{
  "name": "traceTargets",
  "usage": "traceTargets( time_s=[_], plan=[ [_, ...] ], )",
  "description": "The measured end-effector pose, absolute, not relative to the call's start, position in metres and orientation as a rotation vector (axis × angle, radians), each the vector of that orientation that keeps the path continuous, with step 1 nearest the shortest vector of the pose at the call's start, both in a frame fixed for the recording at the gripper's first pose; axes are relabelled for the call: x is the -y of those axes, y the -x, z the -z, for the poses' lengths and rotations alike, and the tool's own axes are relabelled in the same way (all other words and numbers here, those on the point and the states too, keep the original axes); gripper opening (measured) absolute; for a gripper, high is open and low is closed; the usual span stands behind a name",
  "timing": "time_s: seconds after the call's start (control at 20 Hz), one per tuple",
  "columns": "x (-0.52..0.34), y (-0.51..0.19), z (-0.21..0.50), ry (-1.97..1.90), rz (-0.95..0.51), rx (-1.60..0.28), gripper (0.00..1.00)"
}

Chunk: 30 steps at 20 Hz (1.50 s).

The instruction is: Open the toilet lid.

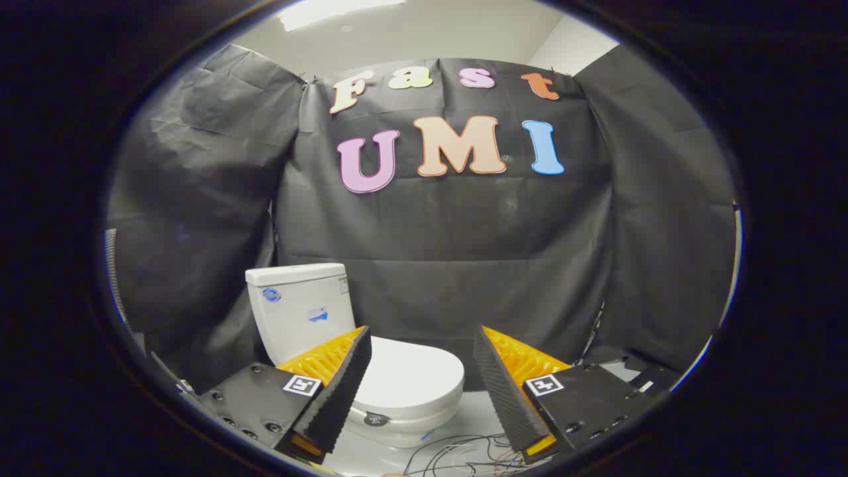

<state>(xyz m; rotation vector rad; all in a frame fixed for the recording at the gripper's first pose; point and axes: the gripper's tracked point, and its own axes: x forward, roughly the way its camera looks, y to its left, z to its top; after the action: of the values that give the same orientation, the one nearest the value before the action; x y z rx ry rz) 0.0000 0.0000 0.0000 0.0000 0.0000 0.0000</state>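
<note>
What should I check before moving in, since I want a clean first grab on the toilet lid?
1. Lid state: toilet lid lies flat, closed on the bowl: ok.
2. Claw open: fingers spread wide, nothing between them: ok.
3. Distance: lid sits beyond the fingertips, not yet touched: not ok for gripping.
4. Alignment: lid's front lies between the fingers, left finger overlapping its side: ok.
5. Cables on the floor in front of the toilet: not ok.
6. Gap under the lid's front edge: cannot tell.
</note>
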Motion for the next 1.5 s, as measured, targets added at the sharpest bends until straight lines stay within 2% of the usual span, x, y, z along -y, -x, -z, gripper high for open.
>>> traceTargets(
  time_s=[0.35,0.6,0.85,1.1,1.5],
  plan=[
    [-0.004,-0.04,0.001,-0.003,-0.013,-0.006,0.96],
    [-0.028,-0.076,-0.007,-0.047,-0.088,0.036,0.94],
    [-0.05,-0.108,-0.006,-0.194,-0.046,0.107,0.92],
    [-0.053,-0.117,0.01,-0.497,0.1,0.226,0.87],
    [-0.044,-0.08,0.076,-0.84,0.387,0.344,0.85]
  ],
)
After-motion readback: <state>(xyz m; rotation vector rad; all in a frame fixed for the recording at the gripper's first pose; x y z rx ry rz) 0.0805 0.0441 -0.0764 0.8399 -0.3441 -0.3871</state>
